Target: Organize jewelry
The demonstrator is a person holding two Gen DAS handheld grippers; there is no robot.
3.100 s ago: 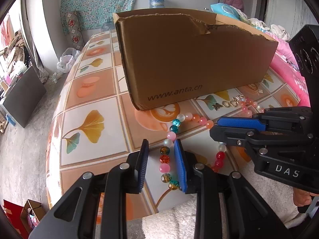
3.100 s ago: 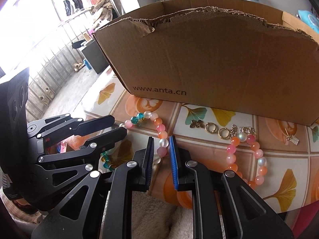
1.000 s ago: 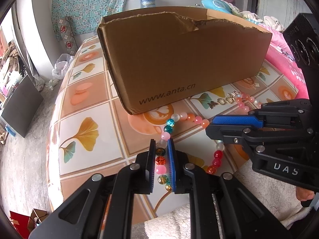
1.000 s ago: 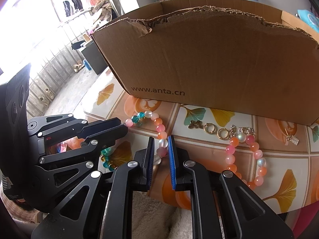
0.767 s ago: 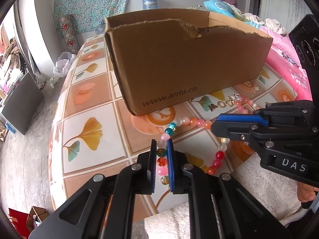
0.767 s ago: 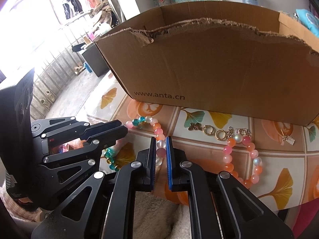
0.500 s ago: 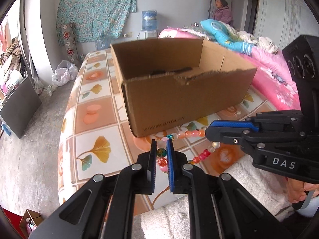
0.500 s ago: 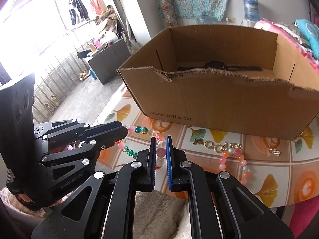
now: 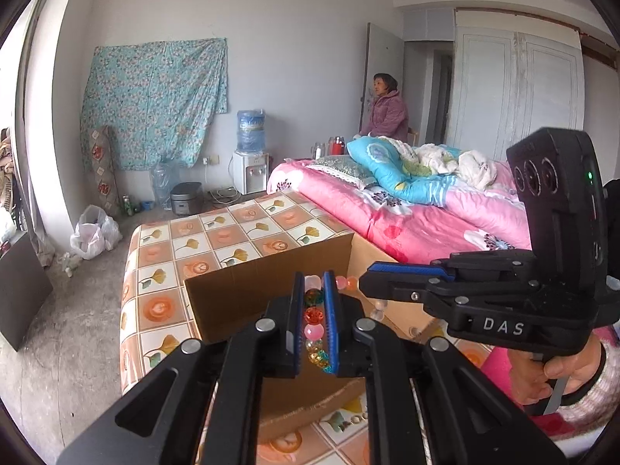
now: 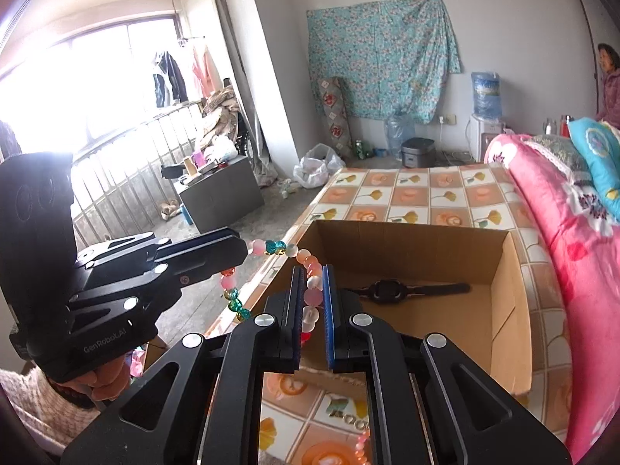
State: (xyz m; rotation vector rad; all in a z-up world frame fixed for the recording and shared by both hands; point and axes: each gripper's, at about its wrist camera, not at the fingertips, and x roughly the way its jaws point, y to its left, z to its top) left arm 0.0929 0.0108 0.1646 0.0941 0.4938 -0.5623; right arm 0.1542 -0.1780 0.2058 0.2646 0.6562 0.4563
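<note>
both grippers clamp the bead necklace [image 10: 310,267] above the cardboard box [image 10: 503,310]. left gripper [image 9: 314,286] at right gripper's [image 10: 312,283] 9 o'clock. watch [image 10: 391,288] lies inside the box.

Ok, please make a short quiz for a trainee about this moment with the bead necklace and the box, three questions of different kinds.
1. True or false: the bead necklace lies flat on the table.
2. What lies inside the cardboard box? A) a black watch B) a spoon C) nothing
3. Fill in: the left claw and the right claw are both shut on the ____.

Key:
1. False; both claws hold it up, at the box's near corner.
2. A, the black watch lies on the box floor.
3. Bead necklace.
</note>
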